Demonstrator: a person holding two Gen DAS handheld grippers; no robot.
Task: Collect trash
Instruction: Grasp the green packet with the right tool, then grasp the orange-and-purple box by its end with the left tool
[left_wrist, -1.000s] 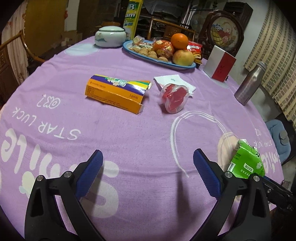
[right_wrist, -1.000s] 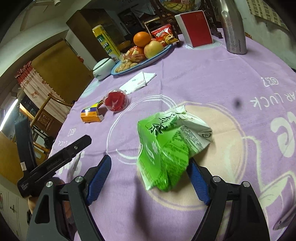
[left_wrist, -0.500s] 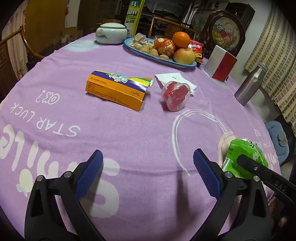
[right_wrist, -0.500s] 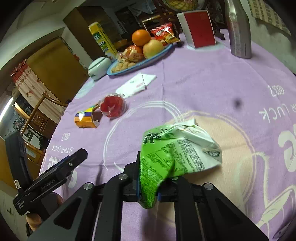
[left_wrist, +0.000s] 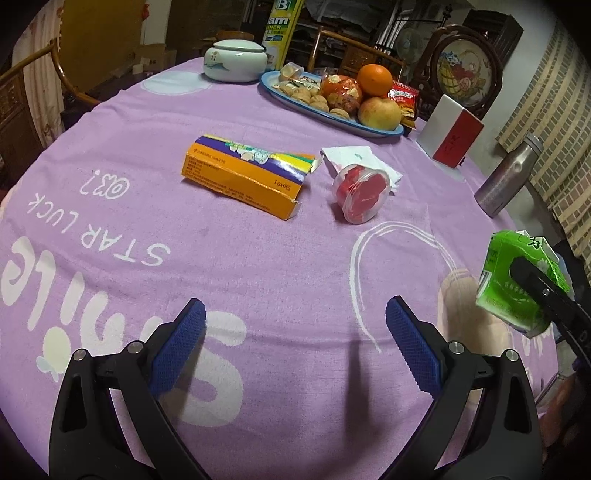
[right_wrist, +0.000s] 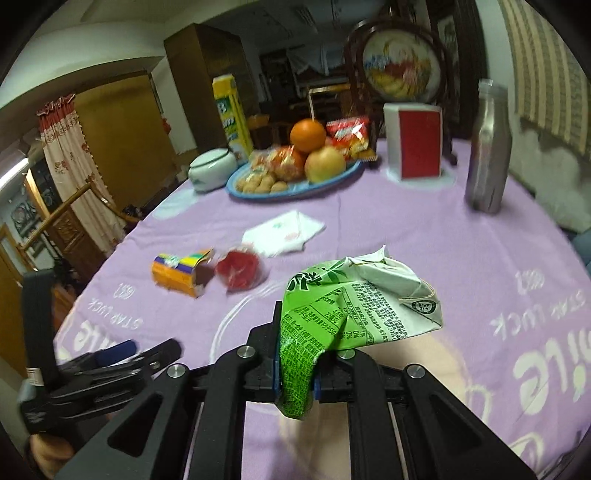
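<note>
The right gripper (right_wrist: 295, 373) is clenched on a crumpled green and white drink carton (right_wrist: 354, 306), which it holds above the purple printed cloth of the round bench (right_wrist: 424, 236). The lower part of the carton is pressed between the blue pads (right_wrist: 276, 373), and its upper part spreads out forward and to the right of the gripper.

The left gripper (left_wrist: 295, 345) is released, with its two blue pads (left_wrist: 177, 350) wide apart above the cloth and nothing between them. In its view the green carton (left_wrist: 517, 284) is at the far right, with a black finger of the right gripper across it.

Ahead of the left gripper, an orange and purple cardboard box (left_wrist: 247, 173) with an open end flap lies flat on the bench. Just to the right of this box, a small clear plastic cup with red content (left_wrist: 360, 195) lies on its side. It is touching a white folded paper napkin (left_wrist: 360, 160), which lies behind it.

Further away, a blue oval plate (left_wrist: 369, 129) carries an orange, an apple and small biscuits. To the left of the plate sits a white ceramic lidded pot (left_wrist: 234, 61). To the right of it stand a red and white box (left_wrist: 450, 134) and a grey metal bottle (left_wrist: 508, 179).
</note>
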